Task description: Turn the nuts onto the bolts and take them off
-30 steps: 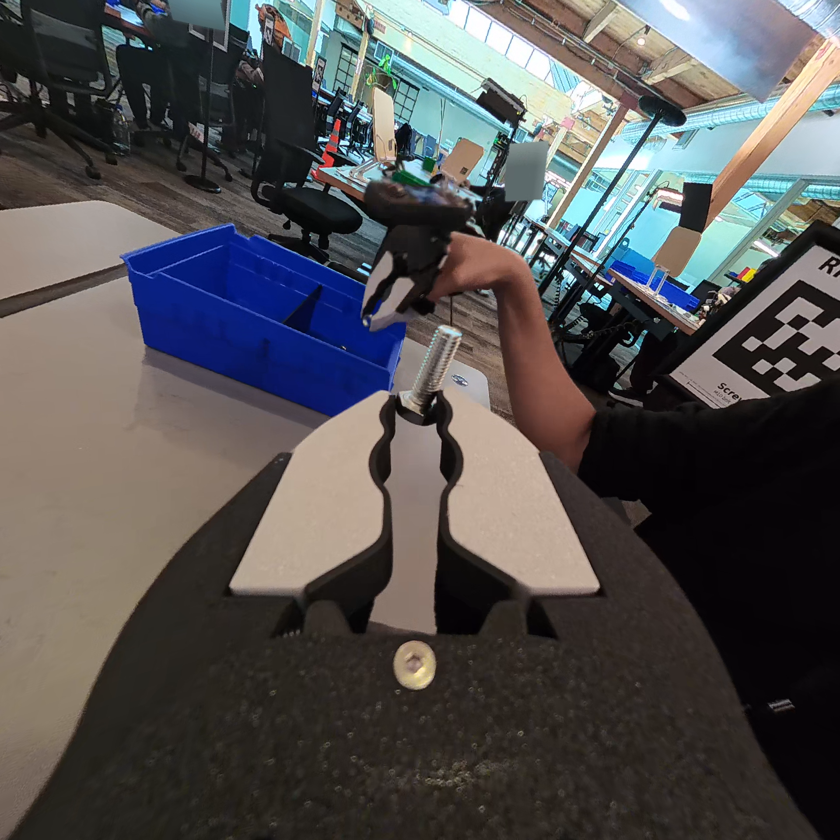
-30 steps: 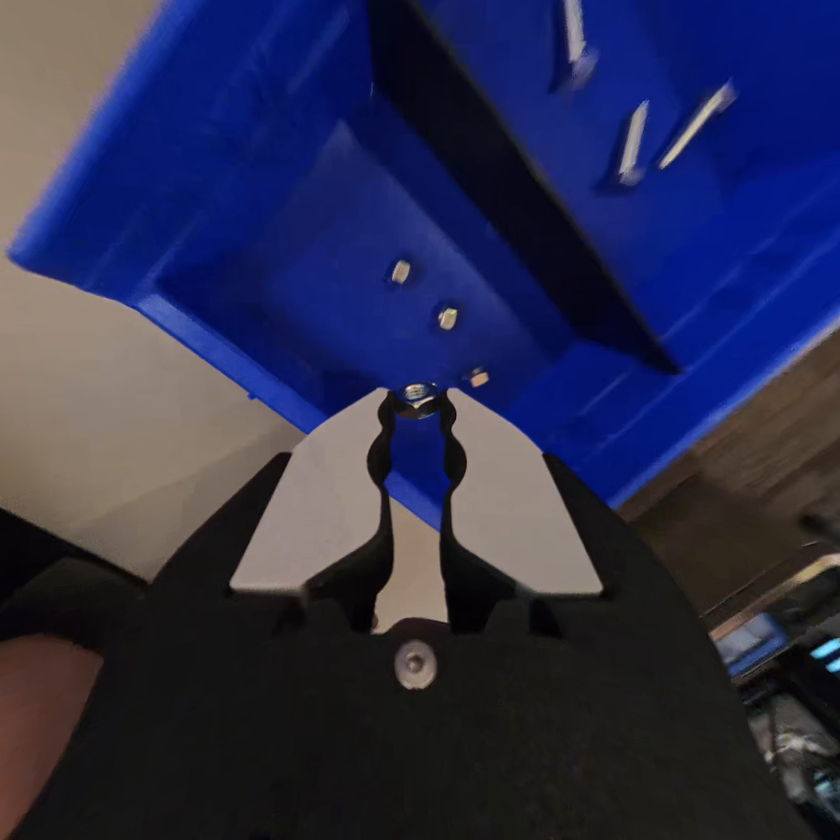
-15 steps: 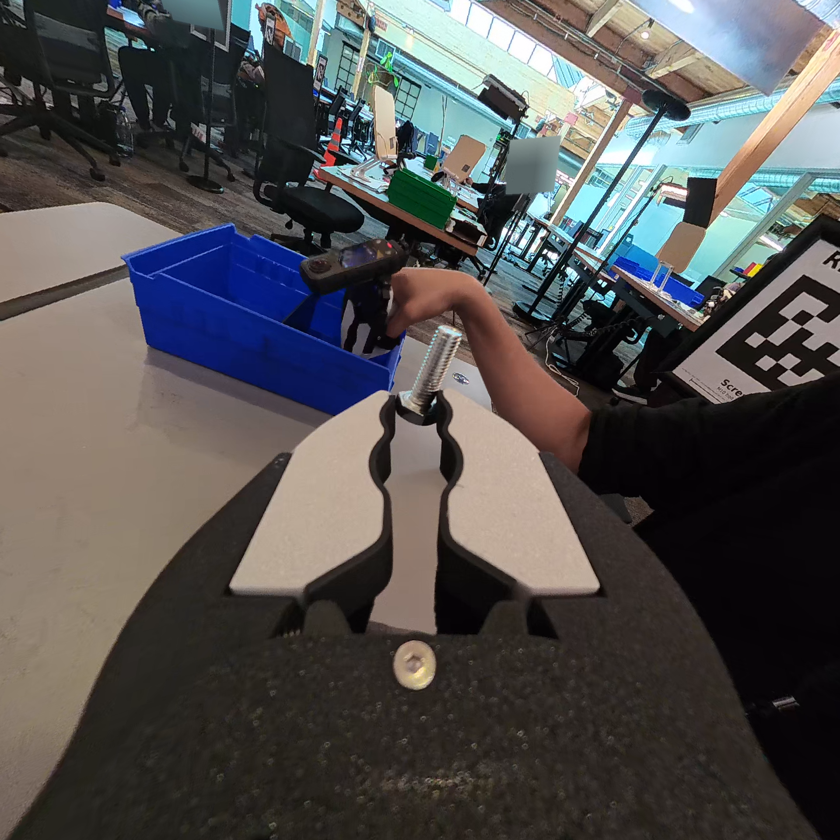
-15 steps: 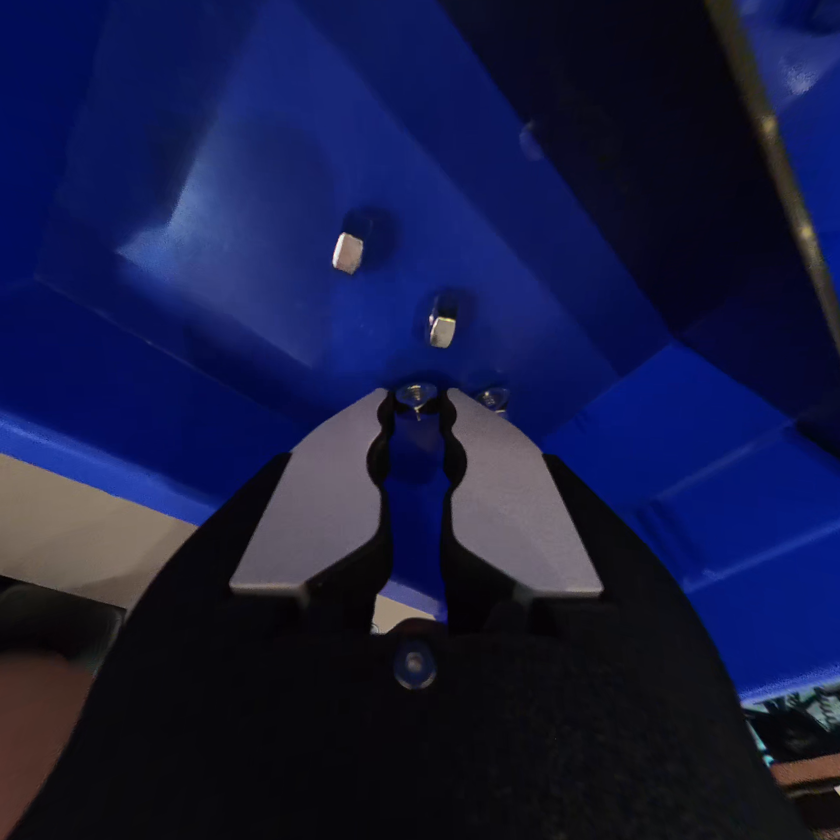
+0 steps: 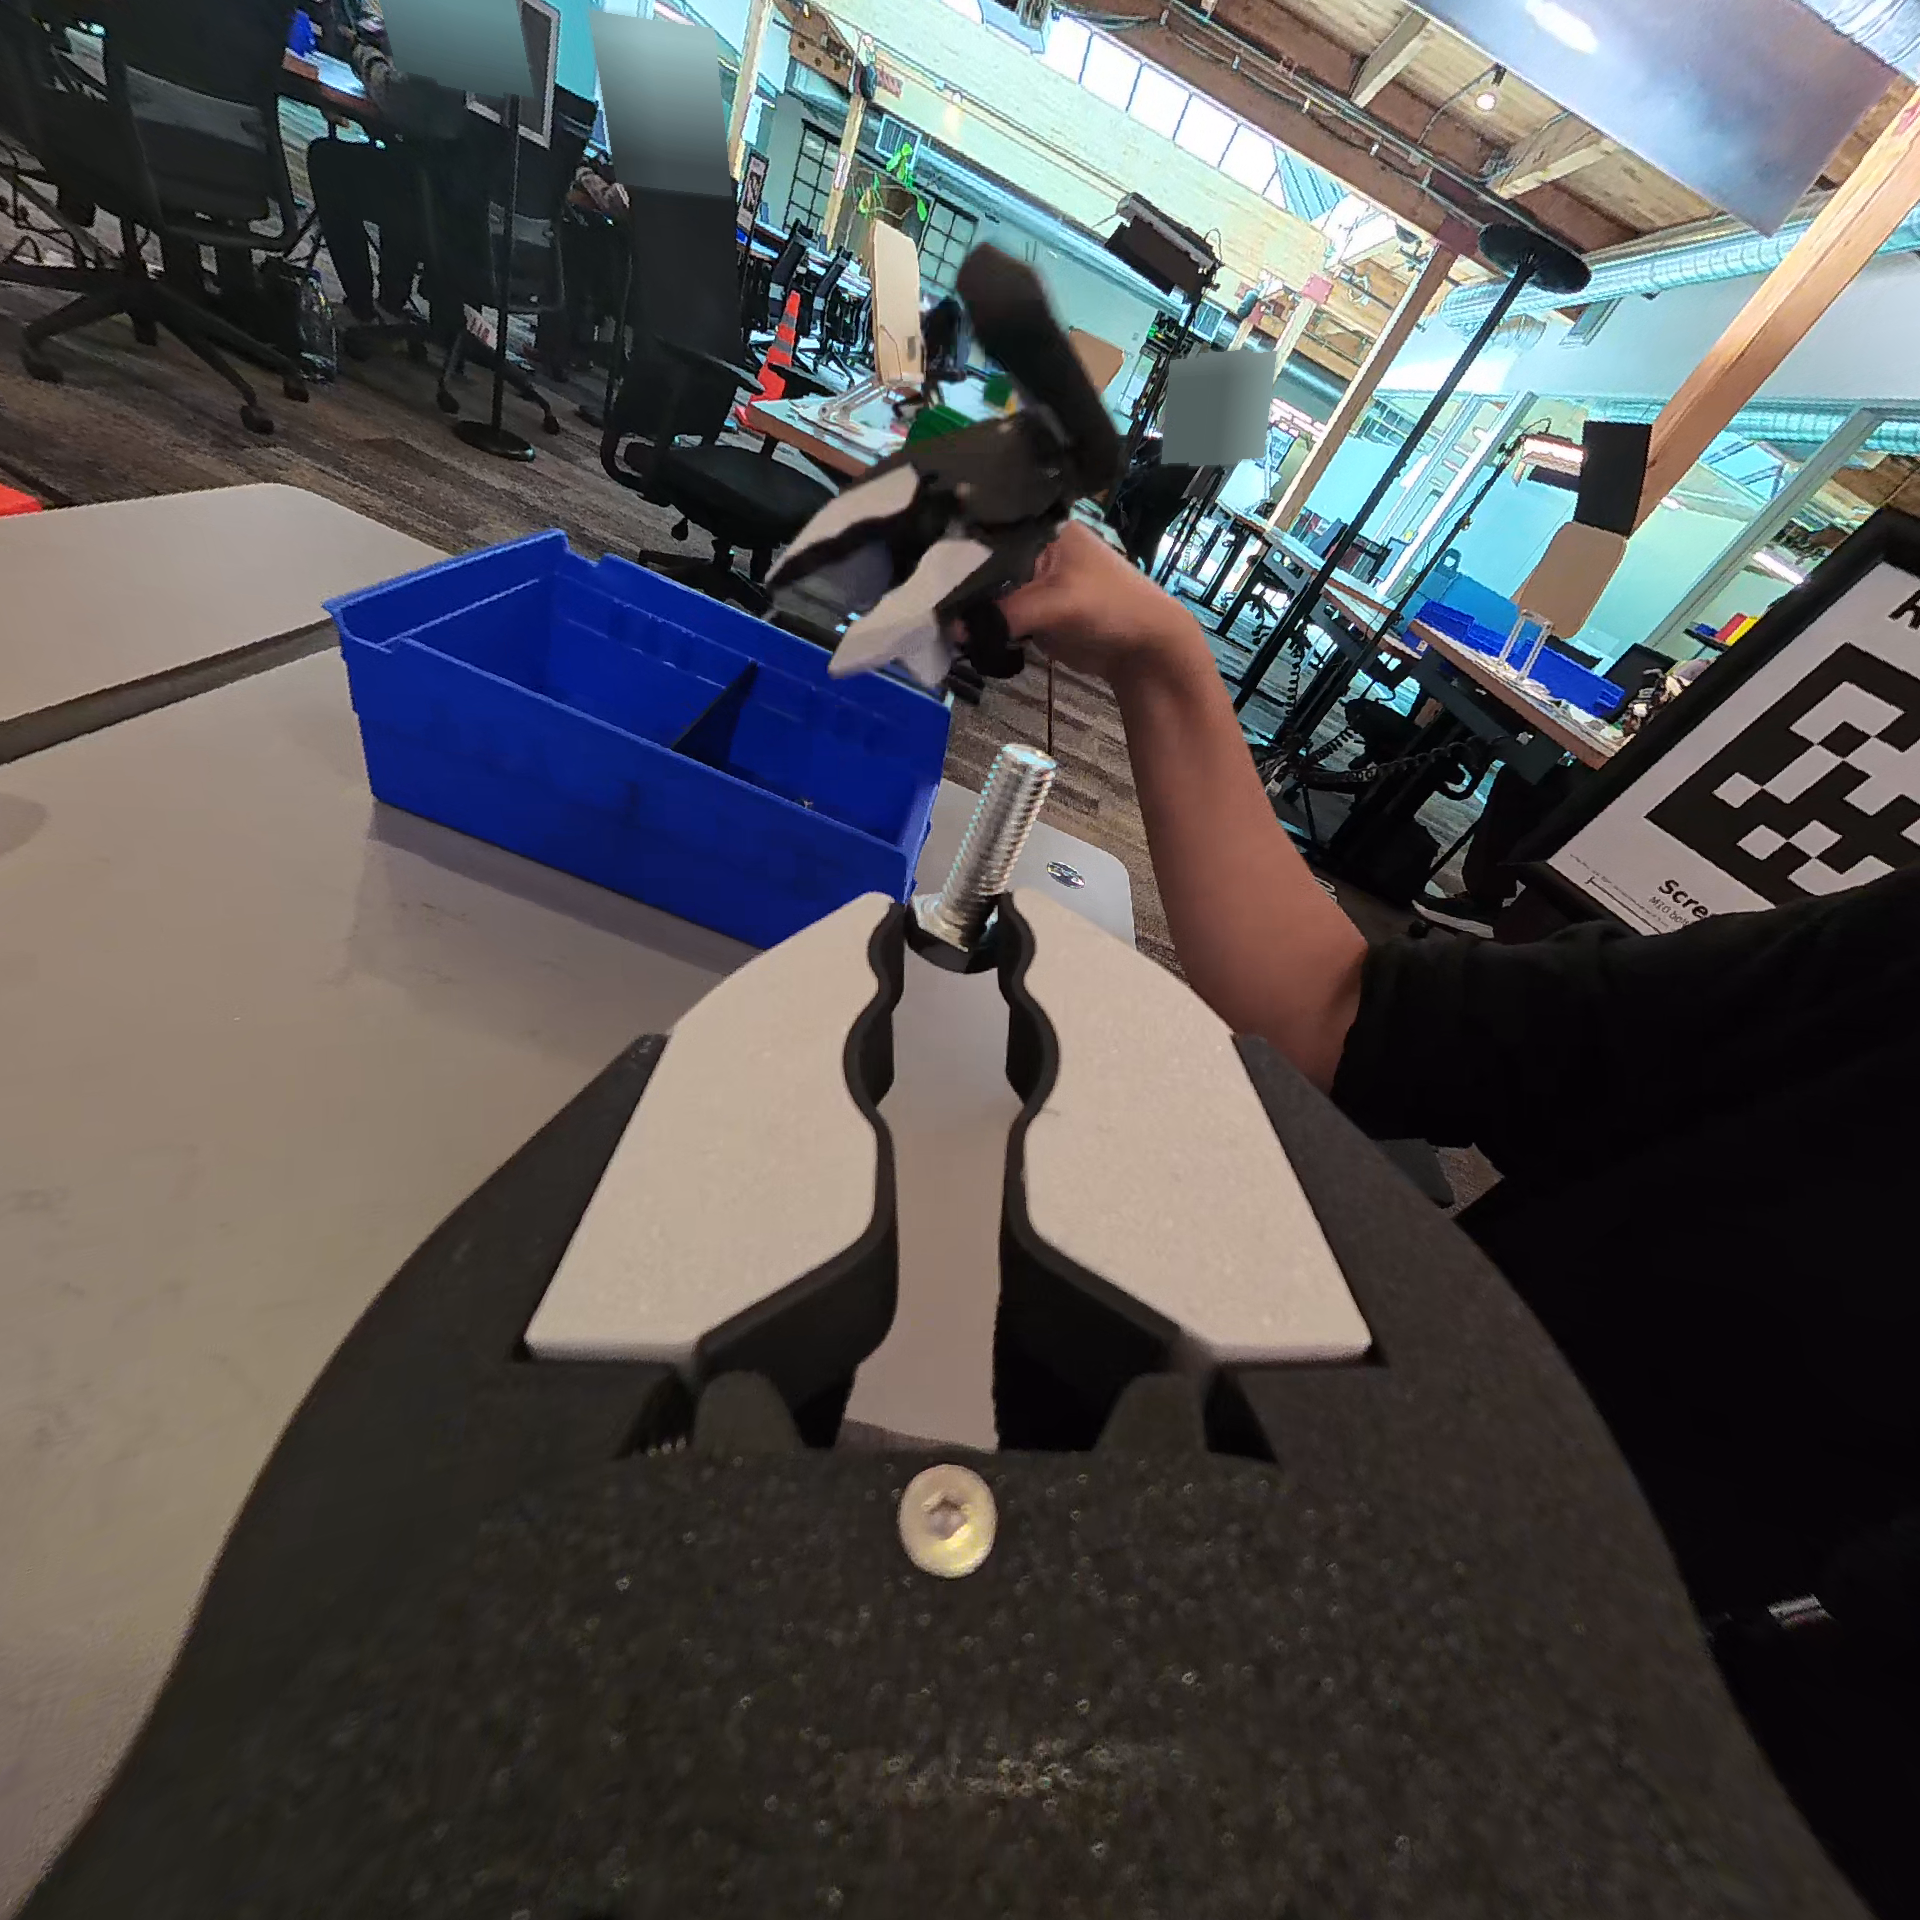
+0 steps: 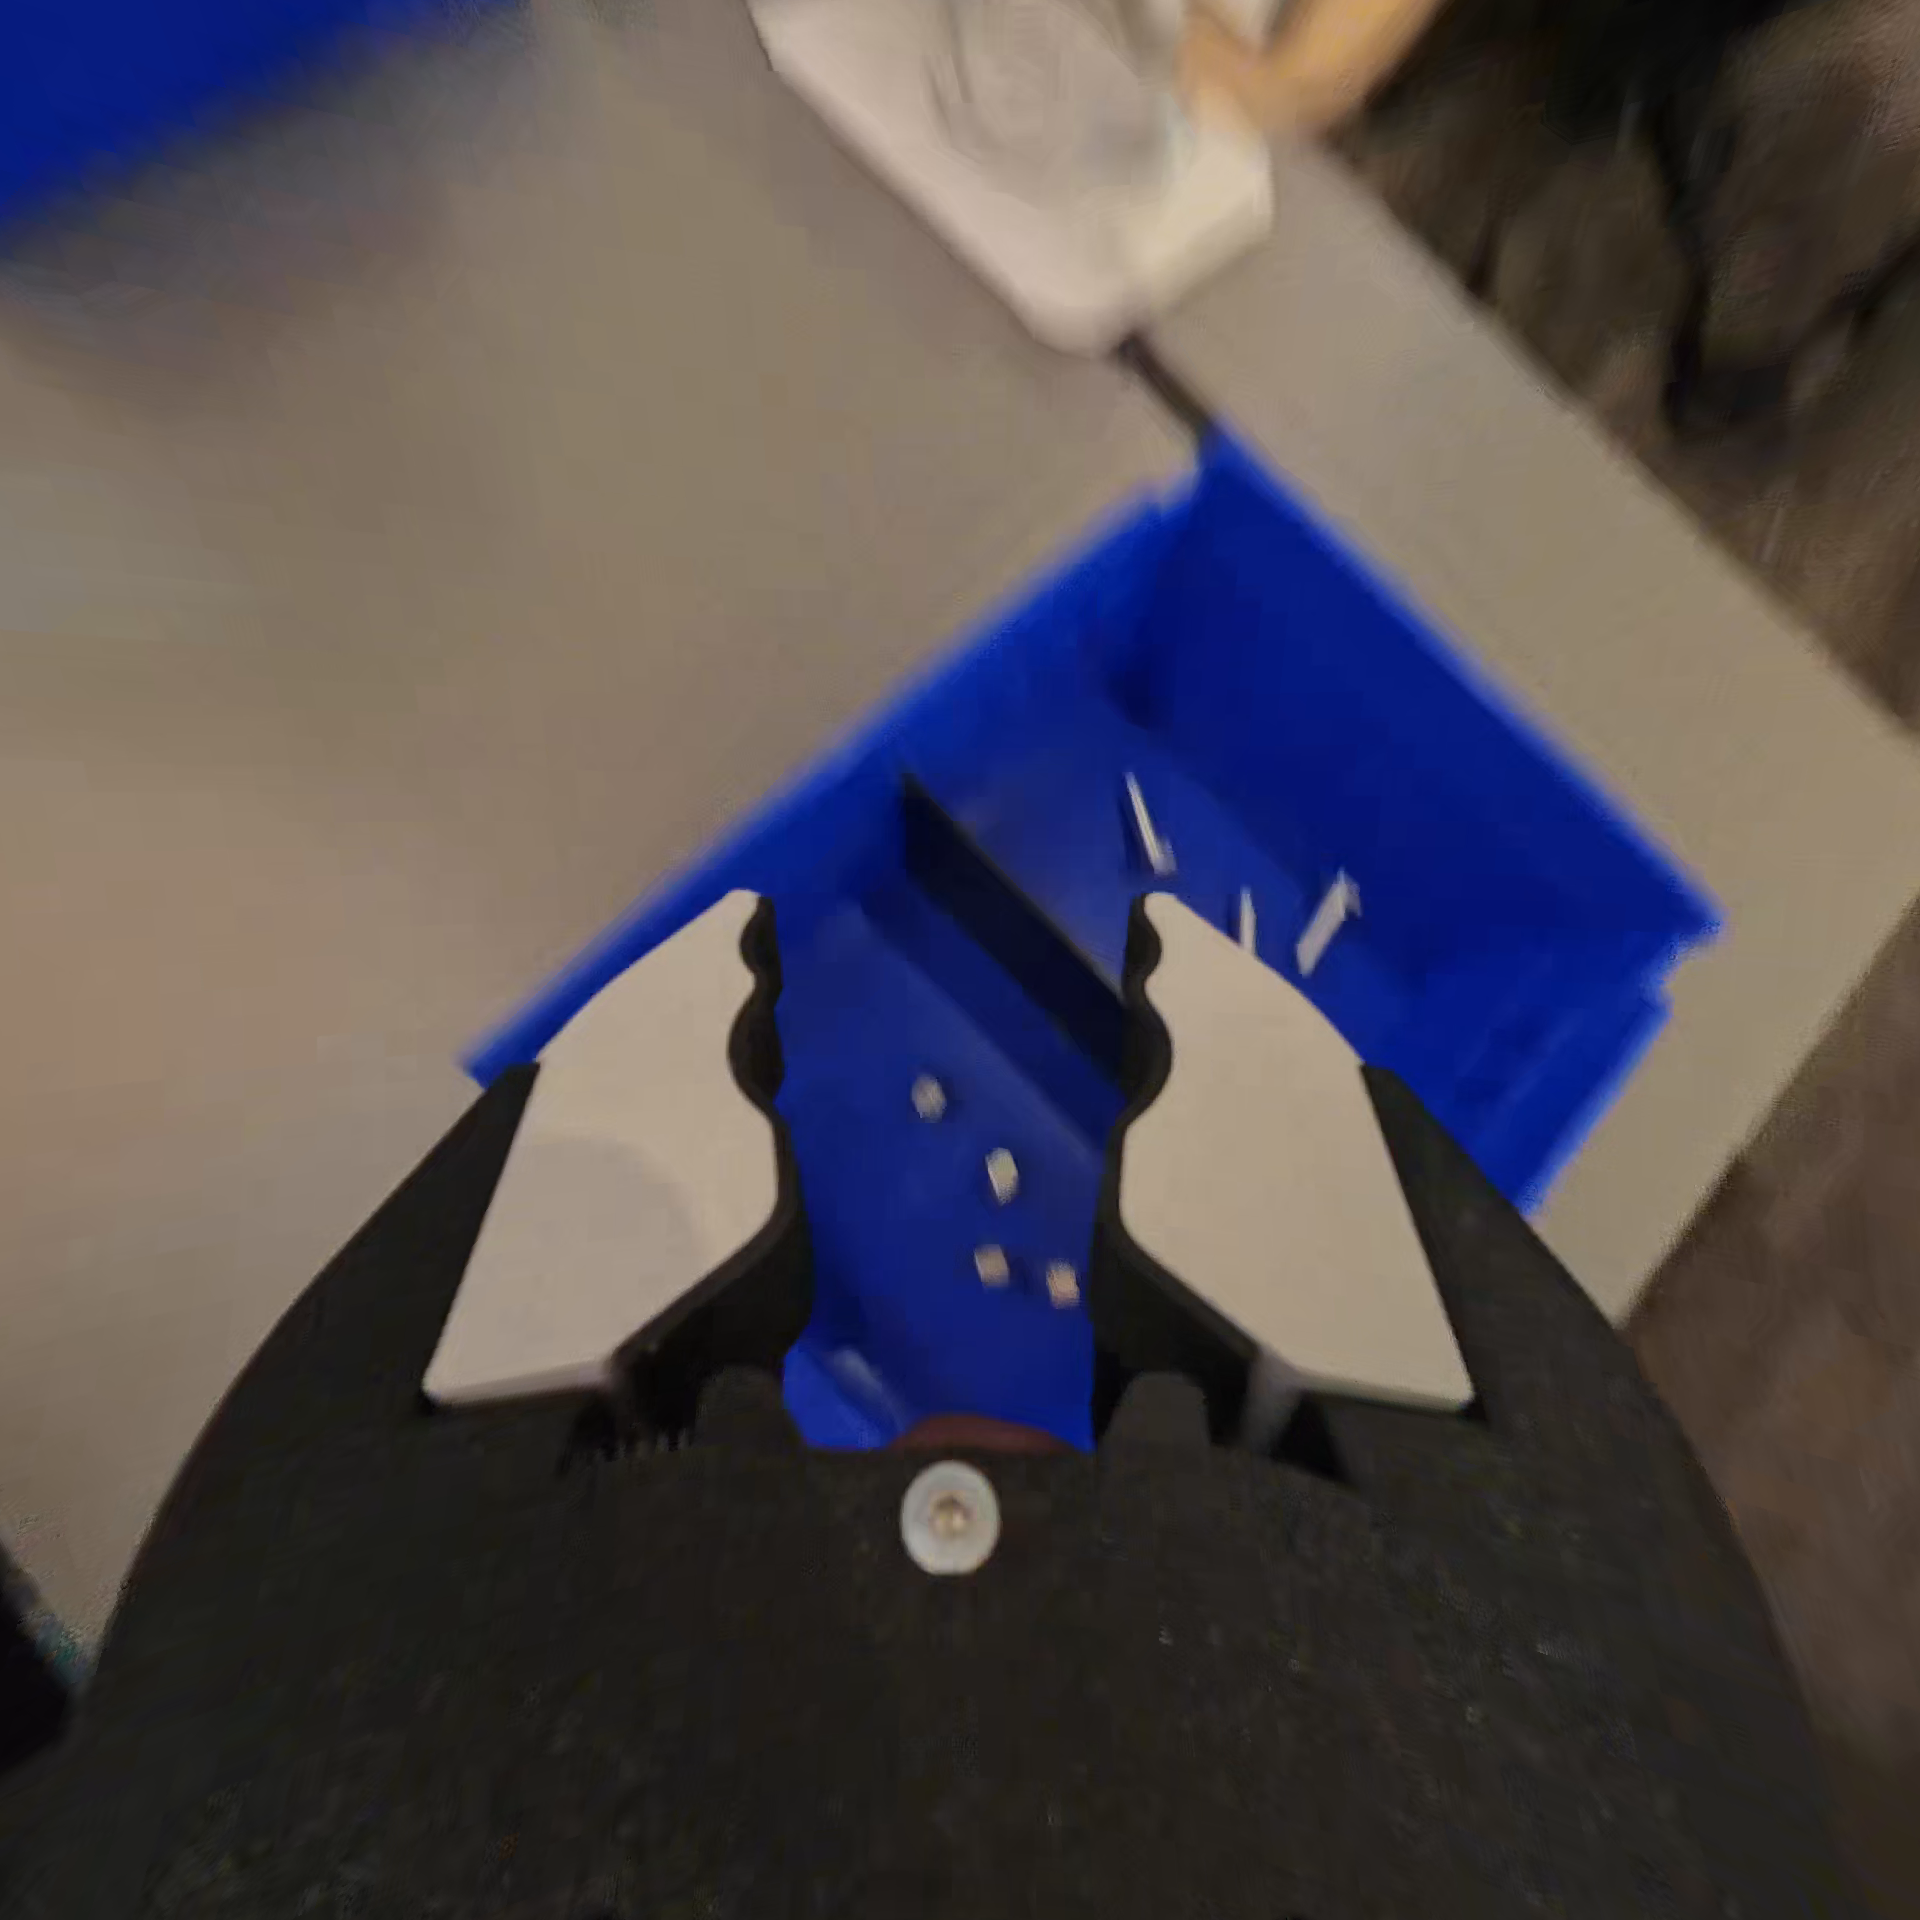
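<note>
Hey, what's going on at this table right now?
A person works two handheld grippers. The left gripper is shut on a bolt, threaded end pointing up. The right gripper hangs open and empty above the blue bin, where four nuts lie loose. No nut is on the bolt.

blue plastic bin (image 5: pixel 623 790) with black divider (image 6: pixel 997 914) | silver threaded steel bolt (image 5: pixel 992 831) | silver hex nuts (image 6: pixel 1000 1174) | pale grey tabletop (image 5: pixel 208 1039) | claw fingers (image 5: pixel 748 1143) light grey, edged black | black-and-white chequered board (image 5: pixel 1797 790)
</note>
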### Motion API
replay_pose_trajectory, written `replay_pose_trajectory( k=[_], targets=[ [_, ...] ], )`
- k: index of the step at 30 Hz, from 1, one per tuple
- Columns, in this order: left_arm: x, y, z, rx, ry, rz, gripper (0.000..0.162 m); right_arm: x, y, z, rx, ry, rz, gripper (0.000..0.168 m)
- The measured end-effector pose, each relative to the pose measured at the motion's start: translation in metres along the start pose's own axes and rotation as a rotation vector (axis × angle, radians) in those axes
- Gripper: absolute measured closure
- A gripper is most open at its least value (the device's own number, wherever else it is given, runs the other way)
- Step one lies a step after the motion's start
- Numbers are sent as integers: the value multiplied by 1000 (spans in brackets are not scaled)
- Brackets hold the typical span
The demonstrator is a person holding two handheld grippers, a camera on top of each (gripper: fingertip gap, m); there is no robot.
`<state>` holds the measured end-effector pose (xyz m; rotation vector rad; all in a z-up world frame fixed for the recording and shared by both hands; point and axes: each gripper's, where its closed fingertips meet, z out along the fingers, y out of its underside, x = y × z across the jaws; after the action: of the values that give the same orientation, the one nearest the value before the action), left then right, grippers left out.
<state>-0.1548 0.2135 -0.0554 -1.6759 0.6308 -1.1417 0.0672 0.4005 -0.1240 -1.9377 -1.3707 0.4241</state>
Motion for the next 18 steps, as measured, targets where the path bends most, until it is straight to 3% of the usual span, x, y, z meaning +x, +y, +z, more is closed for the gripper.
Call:
replay_pose_trajectory(
  k=[4,9,12,18],
  targets=[
    [-2,-1,-2,9,4,-11,146,-63,-80,-21,386,-242,-77,110],
    [0,0,1,5,14,-9,146,-149,-152,-32,704,-566,-78,113],
    [1,2,3,1,21,-10,146,-196,-173,-24,761,-758,-34,119],
    [3,6,7,-11,26,-14,146,-251,-178,10,696,-871,-47,123]
  ],
)
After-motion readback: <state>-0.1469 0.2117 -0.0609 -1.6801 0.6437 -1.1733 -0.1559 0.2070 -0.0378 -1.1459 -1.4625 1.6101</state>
